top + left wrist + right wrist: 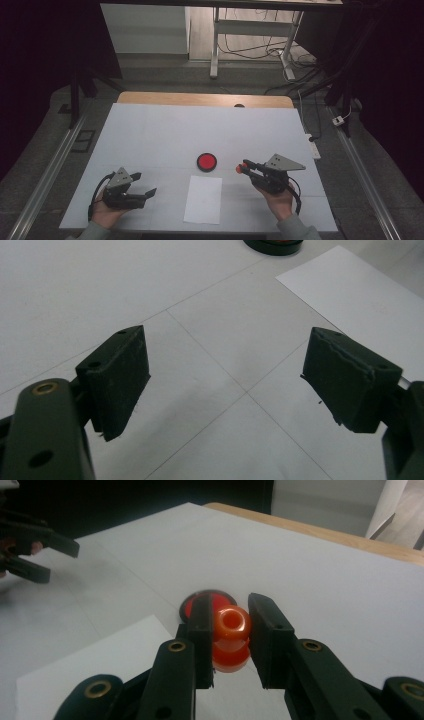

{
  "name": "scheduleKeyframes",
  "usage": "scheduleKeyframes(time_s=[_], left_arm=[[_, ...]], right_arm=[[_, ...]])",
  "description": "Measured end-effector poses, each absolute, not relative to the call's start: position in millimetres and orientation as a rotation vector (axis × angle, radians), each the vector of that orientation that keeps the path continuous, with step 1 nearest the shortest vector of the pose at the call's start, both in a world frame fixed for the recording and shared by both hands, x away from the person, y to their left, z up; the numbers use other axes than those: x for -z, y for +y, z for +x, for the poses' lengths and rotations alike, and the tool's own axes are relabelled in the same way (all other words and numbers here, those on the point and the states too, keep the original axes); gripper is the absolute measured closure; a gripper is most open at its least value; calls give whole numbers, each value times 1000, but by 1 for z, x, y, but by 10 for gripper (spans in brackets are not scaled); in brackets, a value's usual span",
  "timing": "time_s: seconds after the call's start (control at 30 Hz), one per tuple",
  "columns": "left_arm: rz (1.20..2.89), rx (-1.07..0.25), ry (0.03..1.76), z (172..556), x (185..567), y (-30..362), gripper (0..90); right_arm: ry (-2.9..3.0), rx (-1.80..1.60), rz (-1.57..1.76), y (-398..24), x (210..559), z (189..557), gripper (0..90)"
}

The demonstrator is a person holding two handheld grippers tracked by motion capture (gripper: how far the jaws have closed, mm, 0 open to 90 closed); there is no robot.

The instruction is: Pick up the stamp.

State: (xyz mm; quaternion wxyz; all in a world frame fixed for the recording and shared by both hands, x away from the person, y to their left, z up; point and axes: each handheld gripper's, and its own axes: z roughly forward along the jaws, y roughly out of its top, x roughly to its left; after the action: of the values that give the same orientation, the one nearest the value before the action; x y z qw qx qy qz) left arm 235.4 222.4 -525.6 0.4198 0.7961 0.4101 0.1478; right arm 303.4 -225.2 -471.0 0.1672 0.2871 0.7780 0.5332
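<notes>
Both tongs differ: my right tongs (230, 632) clamp the orange spool (231, 637); left tongs (225, 385) gape empty. I should carry it level toward the red disc (206, 162) at nine o'clock.

On the worktop (150, 130) a round dish (206, 162) sits near the middle, and a sheet of paper (203, 199) lies flat just in front of it, toward the person's edge, the two apart. The left gripper (142, 185) is at the left of the sheet, near the front edge, its fingers (120, 377) spread wide over bare worktop and pointing toward the sheet and dish. The right gripper (243, 168) is to the right of the dish, just beside it, above the worktop. A spool-shaped piece (231, 637) sits between its fingers (202, 630), upright, with the dish behind it in the right gripper view.
</notes>
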Motion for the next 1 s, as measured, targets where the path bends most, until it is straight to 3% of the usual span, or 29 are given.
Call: scheduleKeyframes(time_s=[1.0], left_arm=[[1987,-382,1026,236,527,223,186]], right_arm=[[2336,-1641,674,-162,473,306,721]])
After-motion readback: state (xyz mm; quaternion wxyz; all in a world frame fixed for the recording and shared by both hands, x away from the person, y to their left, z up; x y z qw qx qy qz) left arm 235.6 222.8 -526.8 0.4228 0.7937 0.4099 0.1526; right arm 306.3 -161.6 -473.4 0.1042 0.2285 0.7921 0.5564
